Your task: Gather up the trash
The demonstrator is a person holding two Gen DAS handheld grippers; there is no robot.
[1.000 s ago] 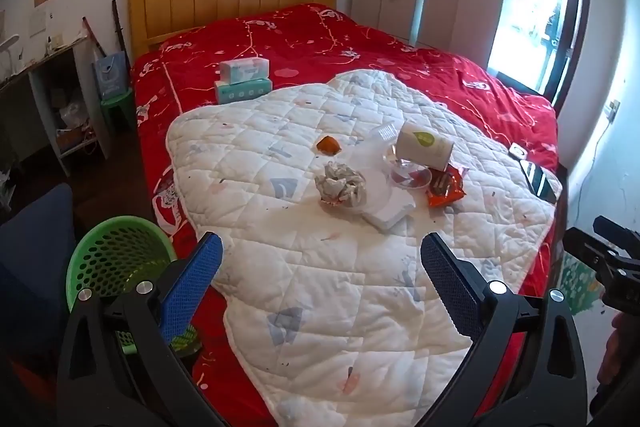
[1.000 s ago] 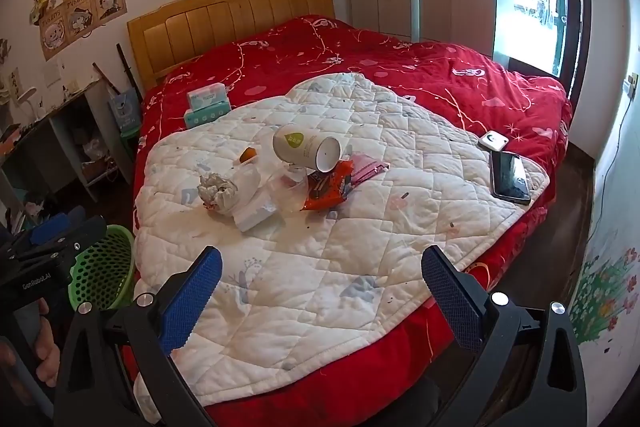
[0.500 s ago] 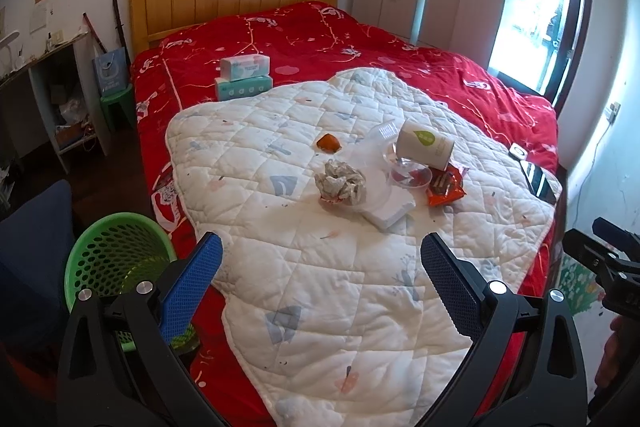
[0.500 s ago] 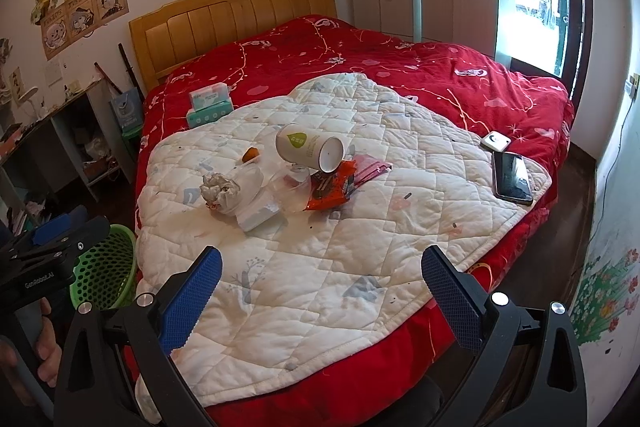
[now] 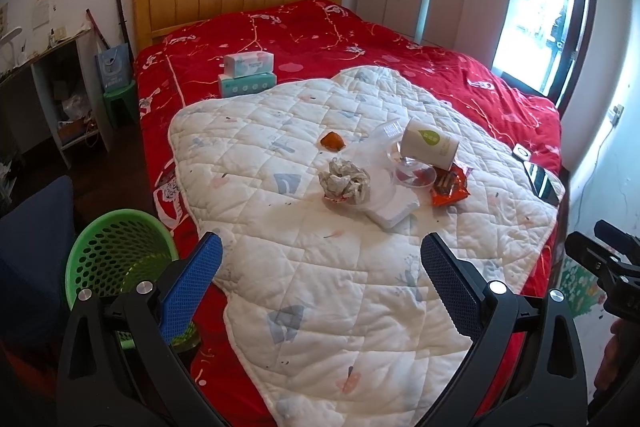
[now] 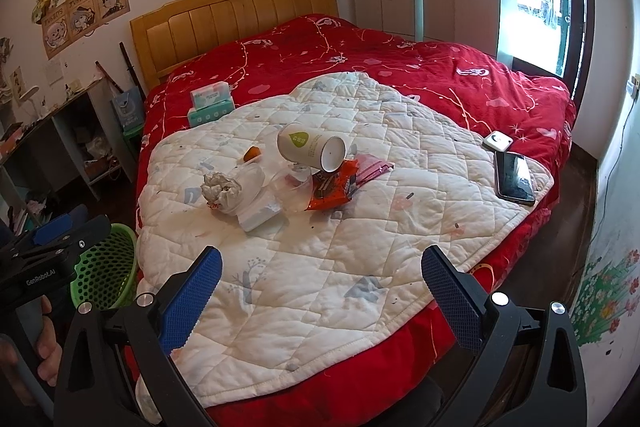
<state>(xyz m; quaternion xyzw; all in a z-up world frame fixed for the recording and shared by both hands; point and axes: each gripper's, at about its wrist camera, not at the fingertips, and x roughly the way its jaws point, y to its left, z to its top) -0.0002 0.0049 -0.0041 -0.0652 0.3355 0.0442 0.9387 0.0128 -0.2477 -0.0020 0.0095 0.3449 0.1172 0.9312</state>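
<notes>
Trash sits in one heap mid-quilt on the bed (image 5: 400, 39): crumpled paper (image 5: 344, 181), an orange scrap (image 5: 332, 140), a tipped paper cup (image 6: 310, 145) lying over an orange wrapper (image 6: 332, 189) and clear plastic, so you can work it piece by piece. You hold your left hand-held gripper (image 5: 320, 277) and right hand-held gripper (image 6: 320, 279) well short of it, both spread wide and empty, ready to close on something. That green basket (image 5: 114, 255) stands on the floor at the bed's left edge, likely so drops stay short.
</notes>
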